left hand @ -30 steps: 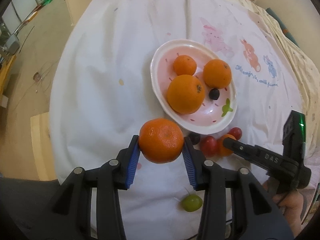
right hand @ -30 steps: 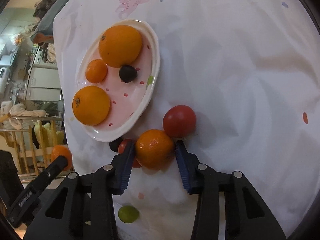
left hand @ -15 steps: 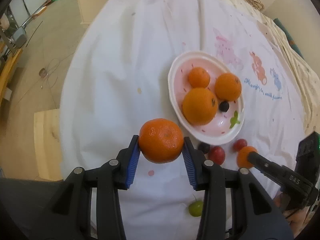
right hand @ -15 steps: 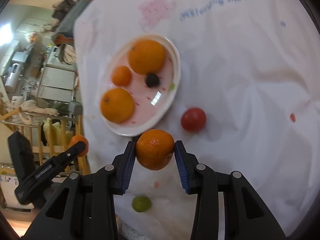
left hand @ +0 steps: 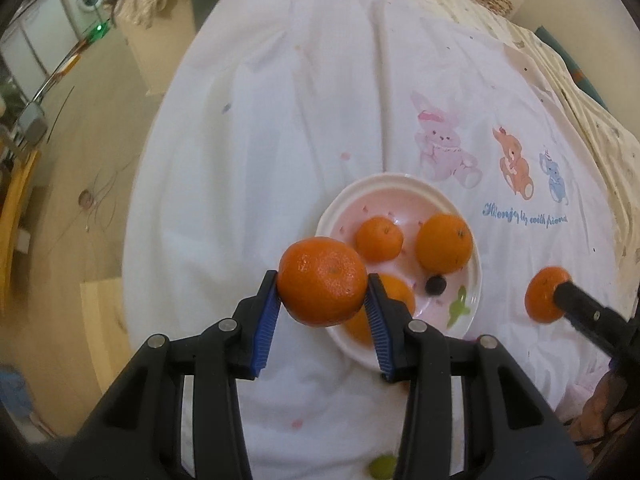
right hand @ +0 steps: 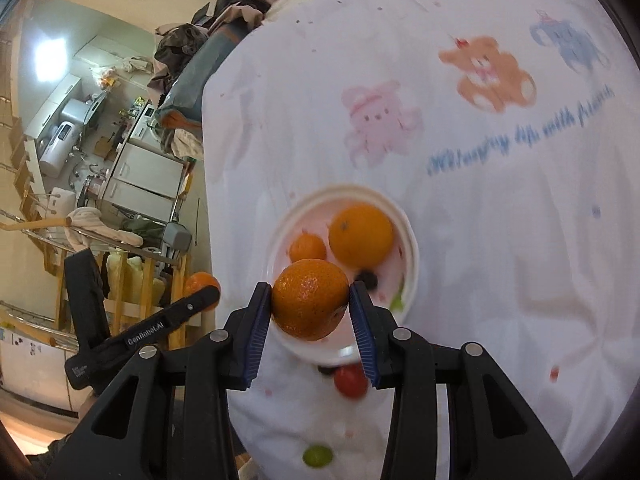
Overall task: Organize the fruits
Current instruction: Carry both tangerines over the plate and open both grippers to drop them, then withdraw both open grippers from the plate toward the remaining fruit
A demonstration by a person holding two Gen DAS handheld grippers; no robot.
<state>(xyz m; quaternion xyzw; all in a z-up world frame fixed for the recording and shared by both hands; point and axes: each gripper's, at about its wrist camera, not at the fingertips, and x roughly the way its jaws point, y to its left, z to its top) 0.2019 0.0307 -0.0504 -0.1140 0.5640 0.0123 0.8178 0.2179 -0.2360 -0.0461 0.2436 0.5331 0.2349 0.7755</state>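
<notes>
My left gripper (left hand: 322, 294) is shut on a mandarin (left hand: 322, 276), held in the air just left of the pink plate (left hand: 400, 182). My right gripper (right hand: 310, 308) is shut on a second mandarin (right hand: 310, 298), raised over the plate's (right hand: 413, 248) near rim. In the plate lie a large orange (left hand: 444, 243), a small mandarin (left hand: 379, 239), a dark grape (left hand: 435, 284) and another orange (left hand: 396, 292) half hidden behind my left finger. On the cloth near the plate rest a red tomato (right hand: 351, 382) and a green grape (right hand: 317, 456).
A white tablecloth (left hand: 300, 120) with cartoon animals covers the round table; its edge drops to the floor (left hand: 80, 160) on the left. A wooden rack (right hand: 132, 280) and kitchen clutter stand beyond that edge.
The right gripper lifted its mandarin off the cloth, away from the tomatoes, up over the plate's rim. The left gripper carried its mandarin higher and closer to the plate.
</notes>
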